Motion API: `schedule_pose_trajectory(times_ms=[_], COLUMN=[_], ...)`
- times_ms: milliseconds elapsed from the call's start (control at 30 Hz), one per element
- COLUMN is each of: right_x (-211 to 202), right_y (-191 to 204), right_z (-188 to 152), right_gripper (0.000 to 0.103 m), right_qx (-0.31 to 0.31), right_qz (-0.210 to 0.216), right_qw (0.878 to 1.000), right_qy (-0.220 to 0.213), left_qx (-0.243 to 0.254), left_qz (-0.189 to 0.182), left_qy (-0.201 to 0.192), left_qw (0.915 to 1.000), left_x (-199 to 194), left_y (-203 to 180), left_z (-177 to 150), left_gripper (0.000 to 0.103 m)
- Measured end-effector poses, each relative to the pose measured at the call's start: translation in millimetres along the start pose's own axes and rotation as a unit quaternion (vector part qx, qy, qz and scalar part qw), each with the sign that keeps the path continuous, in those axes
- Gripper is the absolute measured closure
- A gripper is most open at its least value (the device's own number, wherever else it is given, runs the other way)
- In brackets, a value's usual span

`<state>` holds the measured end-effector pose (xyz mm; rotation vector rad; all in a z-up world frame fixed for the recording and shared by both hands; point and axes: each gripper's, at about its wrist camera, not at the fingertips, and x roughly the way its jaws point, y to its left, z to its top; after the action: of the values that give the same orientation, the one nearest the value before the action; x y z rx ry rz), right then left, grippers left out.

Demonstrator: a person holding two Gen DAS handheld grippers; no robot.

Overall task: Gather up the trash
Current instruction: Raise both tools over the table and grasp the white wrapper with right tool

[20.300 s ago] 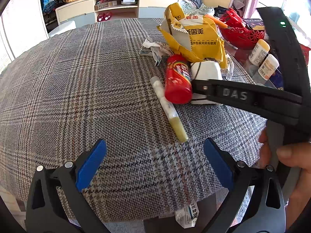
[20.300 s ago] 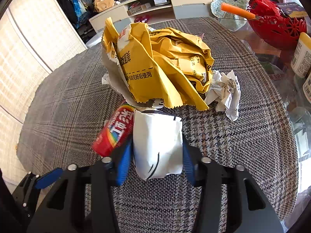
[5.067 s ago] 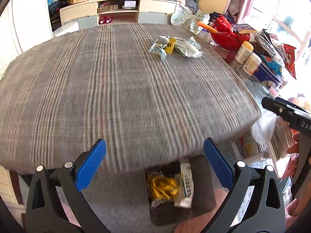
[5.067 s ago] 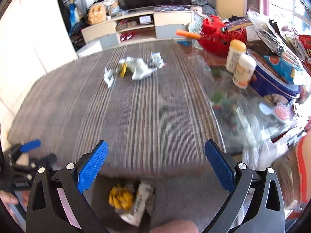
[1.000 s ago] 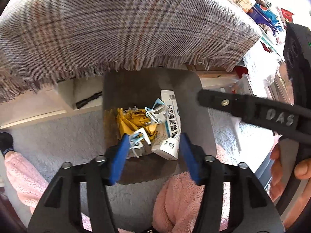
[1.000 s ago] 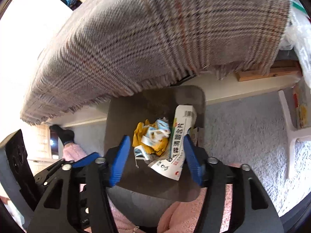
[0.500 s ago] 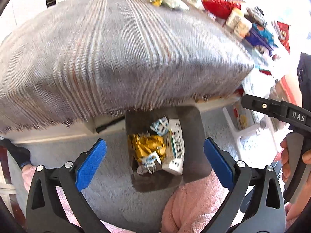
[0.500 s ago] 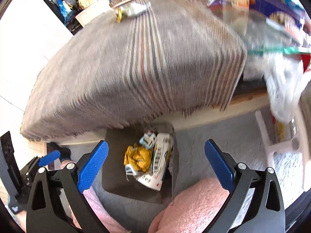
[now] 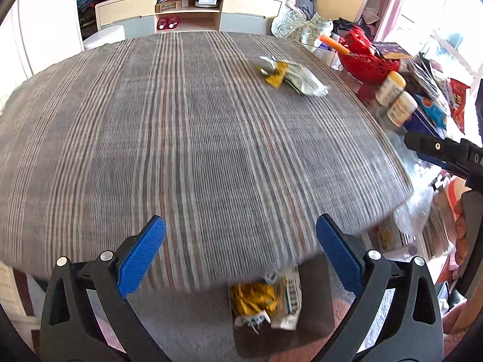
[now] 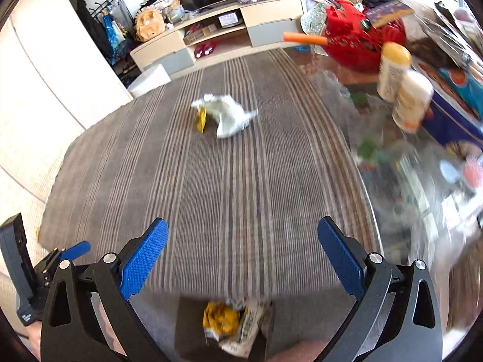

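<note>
Both tongs are spread wide and hold nothing. The left gripper (image 9: 241,250) hangs over the near edge of a table (image 9: 90,150) covered in striped grey cloth. The right gripper (image 10: 243,253) hangs over the same edge, a little to the right; its black body shows at the right edge of the left view.

Below the table edge, on the floor between the person's knees, stands a dark bin (image 9: 317,301) with yellow wrapper and a printed white packet already inside.

The trash (image 9: 289,75) left to collect lies far across the cloth, well apart from both tongs: a small clump of crumpled white paper with a yellow scrap at its left end. Its long axis seems to run left to right and slightly toward the viewer, the white end pointing toward the glass side of the table.

Just beyond it on the right stand a red basket (image 10: 356,42) and two jars (image 10: 404,90). The reach is long, so the right gripper could knock the jars. The clump looks loose, so a pinch at one end may take only part of it. Both views are blurred.
</note>
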<state>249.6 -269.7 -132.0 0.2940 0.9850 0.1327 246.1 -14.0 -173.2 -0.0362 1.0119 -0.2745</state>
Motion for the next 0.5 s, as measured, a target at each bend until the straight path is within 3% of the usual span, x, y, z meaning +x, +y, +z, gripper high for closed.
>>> schedule_pose_trajectory(times_ms=[167, 300, 500], right_x=[33, 65, 108], right_y=[2, 0, 6], right_z=[43, 74, 108], right_gripper=[0.005, 0.022, 0.032], right_qx=[-0.004, -0.003, -0.016], right_qz=[-0.004, 0.006, 0.012], right_qw=[1.000, 1.000, 1.000], right_qy=[0.005, 0.016, 0.020], left_qx=[0.006, 0.001, 0.008], left_qz=[0.015, 0.016, 0.019], left_qy=[-0.005, -0.004, 0.003], left_qw=[0.9999, 0.9999, 0.9998], left_x=[23, 42, 71], left_y=[3, 5, 3], left_z=[40, 66, 93], left_gripper=[0.008, 0.008, 0.008])
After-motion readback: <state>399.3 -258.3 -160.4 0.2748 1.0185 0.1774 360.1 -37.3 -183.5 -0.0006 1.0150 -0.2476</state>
